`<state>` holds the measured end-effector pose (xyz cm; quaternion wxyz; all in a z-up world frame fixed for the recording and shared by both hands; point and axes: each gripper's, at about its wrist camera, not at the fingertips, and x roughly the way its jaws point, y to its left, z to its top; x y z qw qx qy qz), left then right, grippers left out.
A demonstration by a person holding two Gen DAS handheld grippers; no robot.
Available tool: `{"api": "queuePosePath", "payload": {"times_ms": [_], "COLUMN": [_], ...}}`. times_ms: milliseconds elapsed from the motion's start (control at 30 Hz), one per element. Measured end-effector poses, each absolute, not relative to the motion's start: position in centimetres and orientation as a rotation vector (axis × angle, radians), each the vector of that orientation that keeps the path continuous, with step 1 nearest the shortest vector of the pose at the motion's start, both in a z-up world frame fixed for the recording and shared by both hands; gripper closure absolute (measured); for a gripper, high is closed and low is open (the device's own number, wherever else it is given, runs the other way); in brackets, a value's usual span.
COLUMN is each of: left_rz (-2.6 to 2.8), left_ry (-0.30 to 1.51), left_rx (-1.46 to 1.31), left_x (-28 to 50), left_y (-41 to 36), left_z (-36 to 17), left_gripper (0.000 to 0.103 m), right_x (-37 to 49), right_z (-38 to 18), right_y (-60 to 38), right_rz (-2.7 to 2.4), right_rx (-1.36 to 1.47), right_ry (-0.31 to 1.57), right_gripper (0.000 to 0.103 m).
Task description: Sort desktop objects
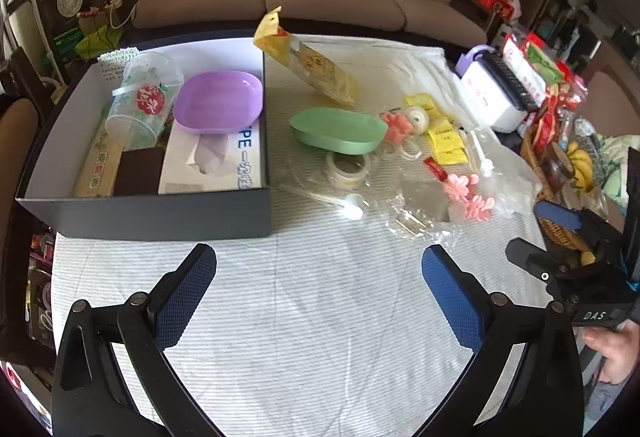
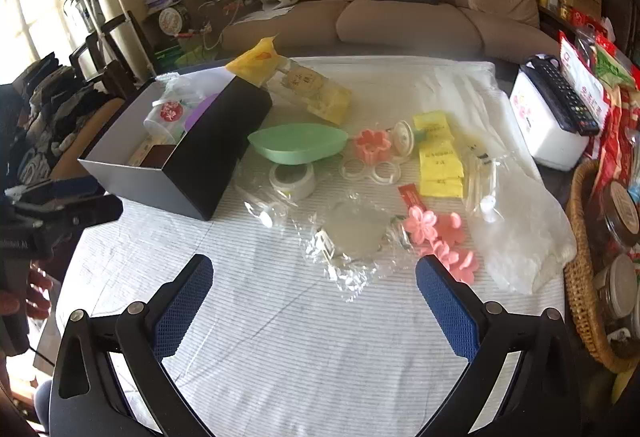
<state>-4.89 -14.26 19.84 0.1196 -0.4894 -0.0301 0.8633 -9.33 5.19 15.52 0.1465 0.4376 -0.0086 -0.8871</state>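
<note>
A dark box (image 1: 160, 217) (image 2: 208, 161) at the table's left holds a purple dish (image 1: 219, 101), a plastic cup (image 1: 140, 105) and a tissue pack (image 1: 216, 165). On the striped cloth lie a green dish (image 1: 338, 129) (image 2: 298, 143), a yellow snack bag (image 1: 308, 65) (image 2: 308, 85), a tape roll (image 1: 348, 167) (image 2: 292, 177), pink flower moulds (image 1: 468, 195) (image 2: 440, 237), yellow sachets (image 2: 438, 157) and clear wrappers (image 2: 352, 237). My left gripper (image 1: 319, 269) is open and empty over bare cloth. My right gripper (image 2: 314, 279) is open and empty, just short of the wrappers.
A white appliance with a remote on it (image 2: 552, 117) and snack packets (image 2: 600, 77) stand at the right. A wicker basket (image 2: 580, 277) with jars sits at the right edge. A sofa (image 2: 400, 9) is behind the table. The right gripper shows in the left wrist view (image 1: 580, 261).
</note>
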Motion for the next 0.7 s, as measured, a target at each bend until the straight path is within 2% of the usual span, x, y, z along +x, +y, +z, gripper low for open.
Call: {"api": "queuePosePath", "payload": {"times_ms": [333,500,700], "left_rz": [2.581,2.627,2.646], "left_ry": [-0.201,-0.095,-0.056], "left_rx": [-1.434,-1.429,-1.447], "left_x": [-0.6,0.1,-0.5], "left_y": [-8.8,-6.4,-4.9], "left_z": [14.4,11.6,9.2], "left_gripper": [0.0,0.0,0.0], "right_x": [-5.7,-5.5,-6.2], "right_z": [12.2,9.2,6.0], "right_y": [9.3,10.6,11.4], "right_rz": [-2.636,-2.66,-2.671], "right_rx": [1.291,1.323,1.362], "right_ry": [-0.122,-0.102,-0.074], "right_gripper": [0.0,0.0,0.0]}}
